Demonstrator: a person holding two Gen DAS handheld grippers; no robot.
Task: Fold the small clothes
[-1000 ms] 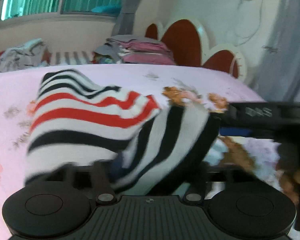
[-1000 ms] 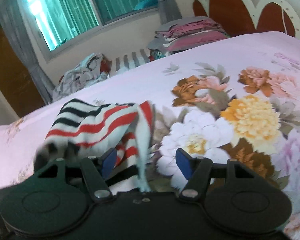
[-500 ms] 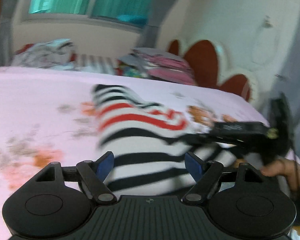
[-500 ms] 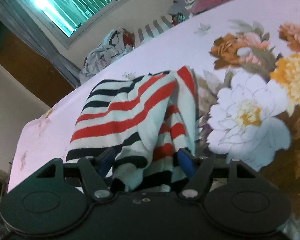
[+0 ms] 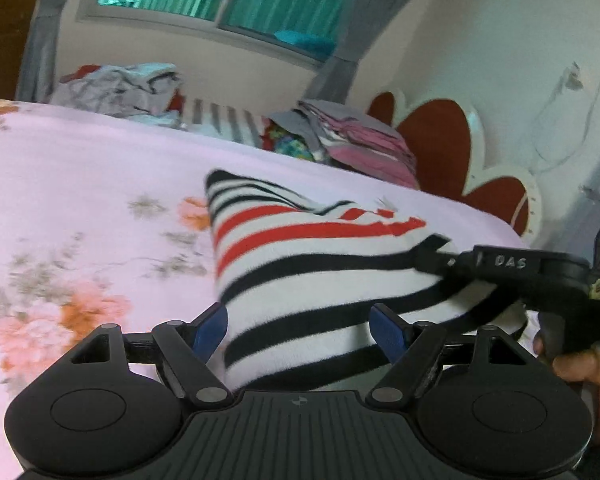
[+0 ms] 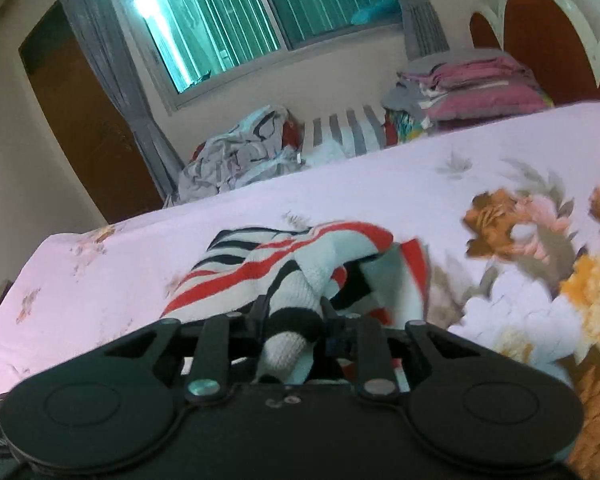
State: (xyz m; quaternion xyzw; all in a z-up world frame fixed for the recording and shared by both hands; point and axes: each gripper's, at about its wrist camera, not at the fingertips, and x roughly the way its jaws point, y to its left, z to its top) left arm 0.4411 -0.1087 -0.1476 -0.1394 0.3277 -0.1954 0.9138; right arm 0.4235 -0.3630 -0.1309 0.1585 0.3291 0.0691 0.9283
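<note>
While the striped top [image 5: 312, 280] lies on the pink flowered bed cover [image 5: 80, 184], both grippers are down low beside it. The top has white, black and red stripes and sits in a soft, bumpy heap near the middle of the bed.

The left gripper [image 5: 302, 326] has its two blue-tipped fingers [image 5: 212, 326] wide apart. The near edge of the top lies between them, but the tips do not squeeze it.

The right gripper [image 6: 294, 320] is closing its jaws. A bunched fold of the top, white with a black band, is caught between the fingers and bulges out toward the camera. From the left camera you can see this gripper [image 5: 440, 254] reaching in from the right side with its tip on the cloth. A hand [image 5: 580, 368] holds it from below.

Far back on the bed there is a neat pile of folded clothes [image 6: 468, 84], pink and grey. Beside it sits a messy heap of clothes [image 6: 240, 156]. Behind them are a window [image 6: 260, 16] with grey curtains and a red and white headboard [image 5: 452, 148].
</note>
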